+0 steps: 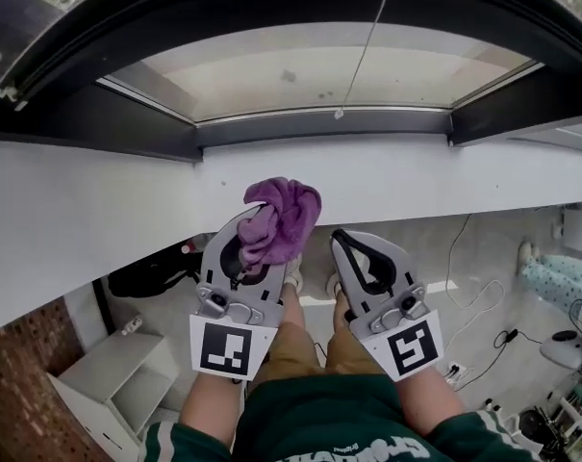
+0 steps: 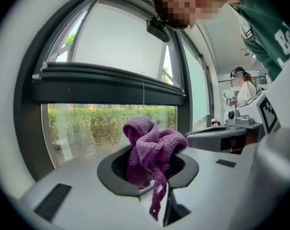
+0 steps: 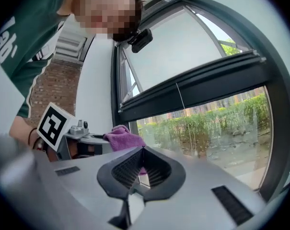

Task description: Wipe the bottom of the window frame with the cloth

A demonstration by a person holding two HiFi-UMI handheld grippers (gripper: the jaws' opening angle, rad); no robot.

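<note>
A crumpled purple cloth (image 1: 283, 215) is bunched between the jaws of my left gripper (image 1: 255, 221), which is shut on it. The gripper hangs just below the white sill (image 1: 98, 191), short of the dark grey bottom bar of the window frame (image 1: 319, 126). In the left gripper view the cloth (image 2: 152, 150) fills the jaw opening and a strand dangles down. My right gripper (image 1: 341, 237) sits beside it to the right, shut with nothing inside. In the right gripper view its tips (image 3: 143, 149) meet, and the cloth (image 3: 124, 139) shows to the left.
A thin blind cord (image 1: 363, 56) hangs across the glass to the frame's bottom bar. Below the sill lie a white shelf unit (image 1: 117, 383), a black bag (image 1: 151, 272), floor cables (image 1: 468, 292) and another person's legs (image 1: 560, 277).
</note>
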